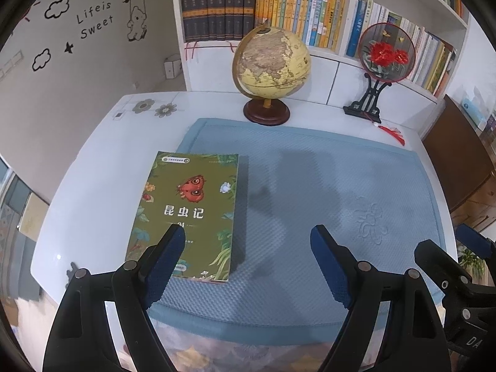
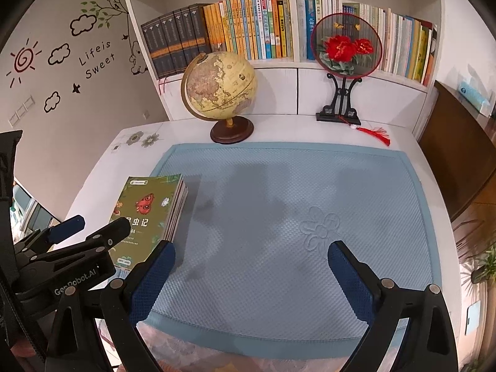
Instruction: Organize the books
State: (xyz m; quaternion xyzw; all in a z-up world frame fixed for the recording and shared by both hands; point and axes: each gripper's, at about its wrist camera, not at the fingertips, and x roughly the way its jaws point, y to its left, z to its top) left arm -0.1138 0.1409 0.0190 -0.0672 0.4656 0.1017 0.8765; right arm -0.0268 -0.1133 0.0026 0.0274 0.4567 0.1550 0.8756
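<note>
A stack of green-covered books with a red butterfly on the top cover lies flat on the left part of the blue mat. The page edges of several books show on the stack's right side. My left gripper is open. Its left finger overlaps the near end of the top cover, and its right finger is over bare mat. I cannot tell whether it touches the cover. My right gripper stands open over the mat's near middle, to the right of the stack, with nothing between its fingers.
A globe on a dark round base and a round embroidered fan on a black stand with a red tassel stand at the back of the white table. Behind them is a white bookshelf full of books. A brown cabinet is at the right.
</note>
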